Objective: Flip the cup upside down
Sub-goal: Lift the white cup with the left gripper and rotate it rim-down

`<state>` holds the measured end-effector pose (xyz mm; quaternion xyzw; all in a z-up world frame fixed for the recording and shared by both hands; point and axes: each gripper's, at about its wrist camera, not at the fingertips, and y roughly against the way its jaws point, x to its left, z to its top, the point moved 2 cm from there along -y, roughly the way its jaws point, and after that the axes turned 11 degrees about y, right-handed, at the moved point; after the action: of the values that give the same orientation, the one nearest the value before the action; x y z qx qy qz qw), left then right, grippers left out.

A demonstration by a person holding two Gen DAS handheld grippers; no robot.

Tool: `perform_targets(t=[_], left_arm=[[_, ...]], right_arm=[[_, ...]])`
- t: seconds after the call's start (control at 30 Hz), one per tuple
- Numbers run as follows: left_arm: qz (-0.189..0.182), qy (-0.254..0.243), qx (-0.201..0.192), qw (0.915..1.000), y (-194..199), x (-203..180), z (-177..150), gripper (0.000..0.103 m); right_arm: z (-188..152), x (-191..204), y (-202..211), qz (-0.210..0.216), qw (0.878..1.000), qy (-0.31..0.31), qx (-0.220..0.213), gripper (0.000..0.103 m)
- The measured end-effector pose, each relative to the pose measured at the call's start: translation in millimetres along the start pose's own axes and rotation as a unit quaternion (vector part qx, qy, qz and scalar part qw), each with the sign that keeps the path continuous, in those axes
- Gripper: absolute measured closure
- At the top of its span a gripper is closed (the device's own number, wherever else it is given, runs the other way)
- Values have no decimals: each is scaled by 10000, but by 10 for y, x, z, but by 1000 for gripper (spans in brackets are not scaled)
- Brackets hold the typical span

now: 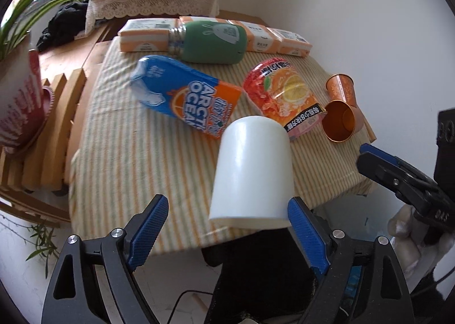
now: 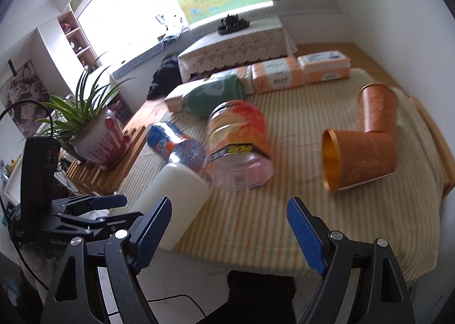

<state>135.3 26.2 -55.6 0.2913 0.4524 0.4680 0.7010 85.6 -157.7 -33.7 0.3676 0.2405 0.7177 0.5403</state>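
Note:
A white cup (image 1: 253,170) stands mouth-down at the near edge of the striped tablecloth (image 1: 128,159). My left gripper (image 1: 227,224) is open, its blue pads either side of the cup's rim, the right pad (image 1: 301,227) touching or nearly touching it. In the right wrist view the white cup (image 2: 176,198) is at lower left, next to the left gripper (image 2: 93,210). My right gripper (image 2: 229,227) is open and empty above the table's near edge. It also shows in the left wrist view (image 1: 378,162) at the right.
Two orange cups (image 2: 361,159) are at the right, one lying on its side, one upright behind (image 2: 378,107). A red-orange jar (image 2: 239,142), a blue-orange bottle (image 1: 187,93) and a green bottle (image 1: 210,42) lie mid-table. Tissue packs (image 2: 278,73) line the far edge. A potted plant (image 2: 93,130) stands left.

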Motion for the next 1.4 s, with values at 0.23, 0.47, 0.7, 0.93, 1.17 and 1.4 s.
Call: perform_targets(t=[0.23, 0.47, 0.7, 0.93, 1.17, 1.4], left_arm=[[104, 78, -205, 9997, 208, 264, -172, 15], [360, 120, -414, 9984, 303, 463, -334, 15], [646, -1, -595, 9961, 340, 501, -464, 15], [684, 14, -583, 9960, 329, 551, -549, 14], [730, -52, -508, 9960, 262, 549, -607, 14], [741, -25, -459, 9962, 184, 574, -660, 11]], right_arm=[[33, 165, -350, 593, 9943, -677, 571, 23], [66, 271, -605, 672, 9892, -1037, 787, 23], [135, 290, -848, 583, 9865, -1178, 981, 23], [140, 275, -950, 625, 9844, -1186, 1143, 23], [125, 280, -1013, 611, 9840, -1078, 1277, 23], [206, 215, -1034, 568, 9830, -1080, 1373, 23]])
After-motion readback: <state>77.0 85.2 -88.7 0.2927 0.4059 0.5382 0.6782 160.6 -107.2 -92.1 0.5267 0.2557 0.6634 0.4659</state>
